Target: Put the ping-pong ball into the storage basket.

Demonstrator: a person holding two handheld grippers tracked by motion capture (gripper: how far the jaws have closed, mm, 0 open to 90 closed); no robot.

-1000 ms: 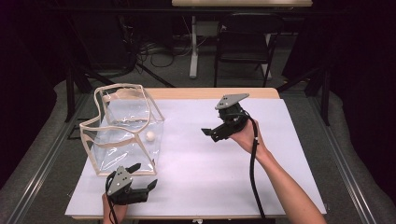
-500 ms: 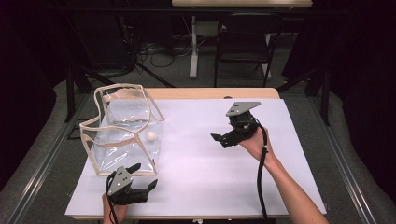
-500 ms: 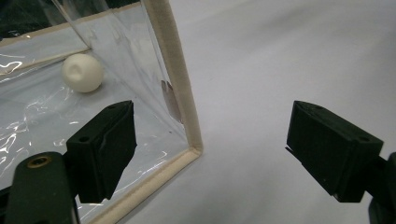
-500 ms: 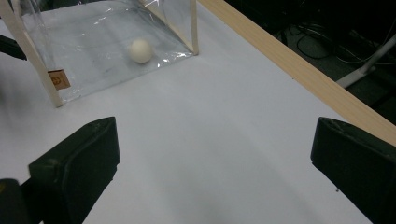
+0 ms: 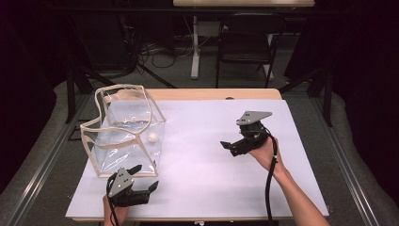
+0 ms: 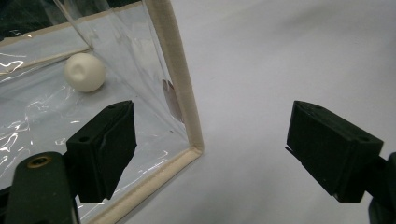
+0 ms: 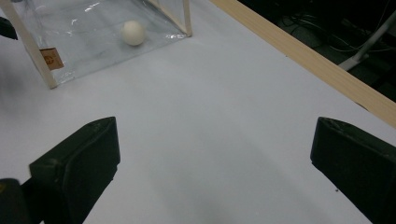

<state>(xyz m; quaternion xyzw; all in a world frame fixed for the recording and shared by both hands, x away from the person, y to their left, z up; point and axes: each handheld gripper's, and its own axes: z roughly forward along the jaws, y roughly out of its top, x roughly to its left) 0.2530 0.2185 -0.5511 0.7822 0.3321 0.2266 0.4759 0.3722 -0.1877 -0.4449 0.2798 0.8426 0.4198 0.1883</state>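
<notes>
With both my left tongs (image 5: 142, 187) and right tongs (image 5: 227, 145) open and empty, I judge the next move is reaching for the clear bag (image 5: 123, 134) holding the white ball (image 5: 152, 137).

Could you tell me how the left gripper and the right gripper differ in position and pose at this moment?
The left gripper sits at the table's near edge, right by the clear bag; the right gripper is out over the open white cover, apart from the bag. The left gripper's jaws frame the bag's near corner, while the right gripper's jaws frame bare cover, the bag and its white ball farther off. Both are open and hold nothing.
</notes>
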